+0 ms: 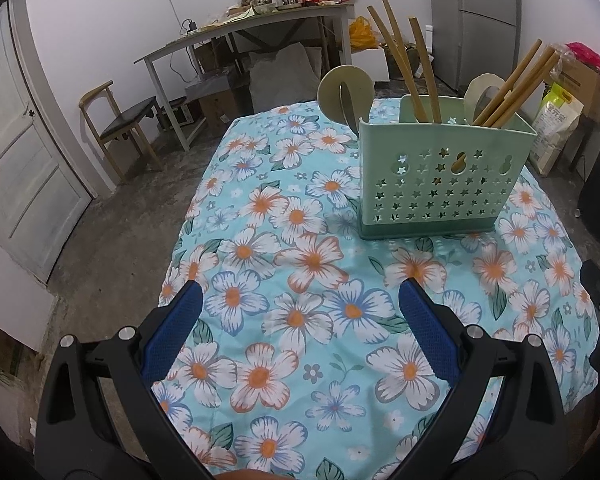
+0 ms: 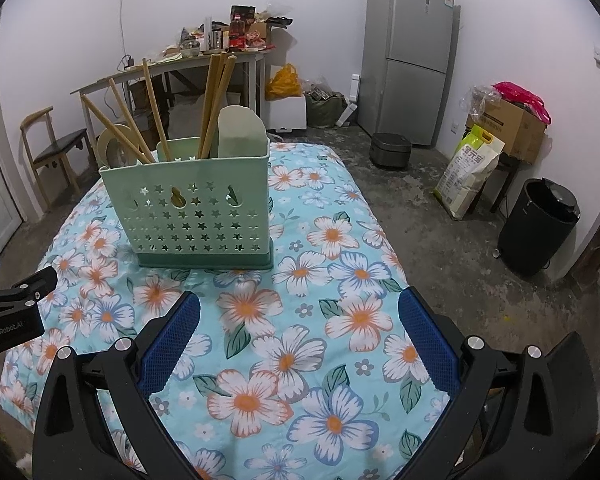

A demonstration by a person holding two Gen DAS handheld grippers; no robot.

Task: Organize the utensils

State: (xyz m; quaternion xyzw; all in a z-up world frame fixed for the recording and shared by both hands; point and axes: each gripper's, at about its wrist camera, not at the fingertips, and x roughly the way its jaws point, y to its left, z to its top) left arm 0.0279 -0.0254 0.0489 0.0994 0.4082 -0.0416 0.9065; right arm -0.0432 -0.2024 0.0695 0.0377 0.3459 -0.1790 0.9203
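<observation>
Beyond both open hand-held grippers (image 1: 300, 296) (image 2: 300, 304) stands the utensil holder (image 1: 440, 184), untouched.

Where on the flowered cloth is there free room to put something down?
The floral cloth lies bare between the green utensil holder and both open grippers, left gripper and right gripper. The strip to the holder's right, towards the cloth's edge, is also free. Crowding is only inside the holder, among chopsticks and spoons.

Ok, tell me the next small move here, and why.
Probably draw both grippers back. The chopsticks and the scoops already stand in the green holder, no utensil lies on the floral cloth, and both grippers are open, empty.
</observation>
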